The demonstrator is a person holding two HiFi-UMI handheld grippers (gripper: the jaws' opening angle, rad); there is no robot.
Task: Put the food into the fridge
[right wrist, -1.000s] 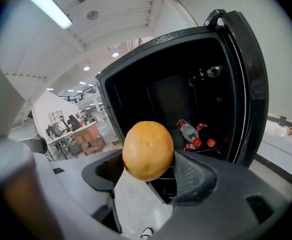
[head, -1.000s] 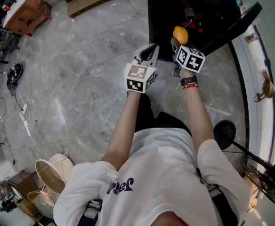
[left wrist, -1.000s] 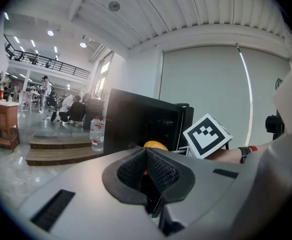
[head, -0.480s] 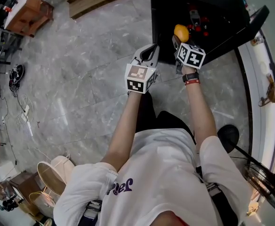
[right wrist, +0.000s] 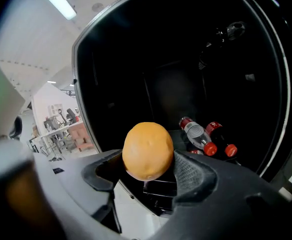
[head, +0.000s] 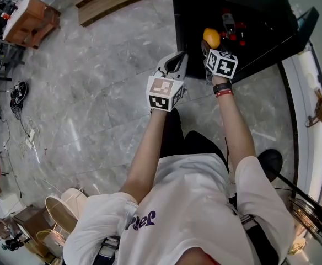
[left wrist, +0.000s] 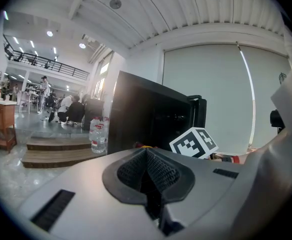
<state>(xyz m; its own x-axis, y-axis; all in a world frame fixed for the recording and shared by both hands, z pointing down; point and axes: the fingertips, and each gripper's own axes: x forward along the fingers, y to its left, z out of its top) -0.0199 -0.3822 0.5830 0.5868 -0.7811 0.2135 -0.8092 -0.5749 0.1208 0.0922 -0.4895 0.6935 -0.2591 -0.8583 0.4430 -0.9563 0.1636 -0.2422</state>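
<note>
An orange sits between the pads of my right gripper, which is shut on it. In the head view the orange hangs at the mouth of the open black fridge, just ahead of the right gripper. The fridge's dark inside fills the right gripper view. My left gripper is held beside the right one, at the fridge's left front corner, with its jaws together and nothing between them.
Red-capped bottles lie low inside the fridge. The fridge door stands swung open to the right. Grey marble floor spreads to the left, with a wooden step behind it.
The hands and the orange stay almost where they were at the fridge opening. The head view has shifted a little, nothing else differs.
</note>
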